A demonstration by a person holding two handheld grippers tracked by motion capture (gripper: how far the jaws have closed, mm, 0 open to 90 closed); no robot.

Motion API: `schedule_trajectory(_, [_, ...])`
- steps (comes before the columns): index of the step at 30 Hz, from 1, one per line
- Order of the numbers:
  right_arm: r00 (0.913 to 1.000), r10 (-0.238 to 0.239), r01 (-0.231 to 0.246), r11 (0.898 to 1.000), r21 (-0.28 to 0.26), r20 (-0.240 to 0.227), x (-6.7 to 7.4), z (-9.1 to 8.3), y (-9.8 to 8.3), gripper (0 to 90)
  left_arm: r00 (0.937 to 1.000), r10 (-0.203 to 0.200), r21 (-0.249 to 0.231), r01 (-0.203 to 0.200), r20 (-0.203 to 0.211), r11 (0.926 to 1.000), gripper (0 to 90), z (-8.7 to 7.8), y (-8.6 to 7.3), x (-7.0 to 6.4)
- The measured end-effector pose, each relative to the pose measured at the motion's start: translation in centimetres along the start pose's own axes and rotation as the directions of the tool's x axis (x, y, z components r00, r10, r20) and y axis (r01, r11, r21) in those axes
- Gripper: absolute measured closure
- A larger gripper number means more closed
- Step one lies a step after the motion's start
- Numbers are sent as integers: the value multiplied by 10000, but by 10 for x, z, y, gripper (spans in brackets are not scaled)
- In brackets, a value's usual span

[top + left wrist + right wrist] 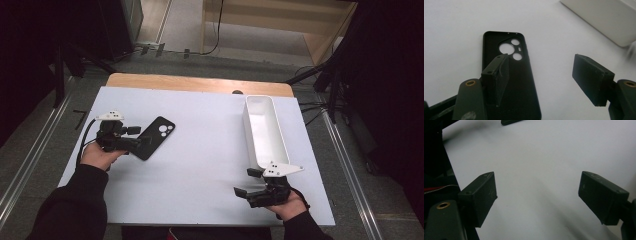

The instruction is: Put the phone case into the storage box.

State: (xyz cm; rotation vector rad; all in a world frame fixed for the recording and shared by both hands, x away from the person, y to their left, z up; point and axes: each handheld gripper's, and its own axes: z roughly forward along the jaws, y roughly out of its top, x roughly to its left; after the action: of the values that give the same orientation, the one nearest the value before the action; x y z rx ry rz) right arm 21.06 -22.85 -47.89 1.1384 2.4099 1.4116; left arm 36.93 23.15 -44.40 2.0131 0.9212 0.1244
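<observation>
Left gripper [134,137] stands spread above the black phone case [156,136], gripping nothing; right gripper [246,182] spread, empty, over the white table [200,150].

From the high view we look forward and down on the whole white table [200,165]. Our left gripper view sits close above the table's left part, facing a black phone case [510,75], shared with the high view [156,137]. Our right gripper view is low at the near right, facing left across the bare table.

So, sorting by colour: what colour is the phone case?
Black phone case; left gripper view shows it best.
</observation>
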Motion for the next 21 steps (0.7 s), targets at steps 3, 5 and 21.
schedule_trajectory(3, [10000, 10, -10, 10000, -32, 52, 0, 0, 0, 136, 9999, 47, -22, -48, -108, 10000, 294, 2, 3, 2])
schedule_trajectory(5, [10000, -17, 17, 10000, -48, 21, 0, 0, 0, 136, 9993, 237, -66, -240, -293, 9997, 295, 3, 5, 3])
schedule_trajectory(21, [10000, 37, -37, 10000, -56, 36, 0, 0, 0, 135, 9994, 92, -74, -95, -348, 9999, 295, 20, 23, 16])
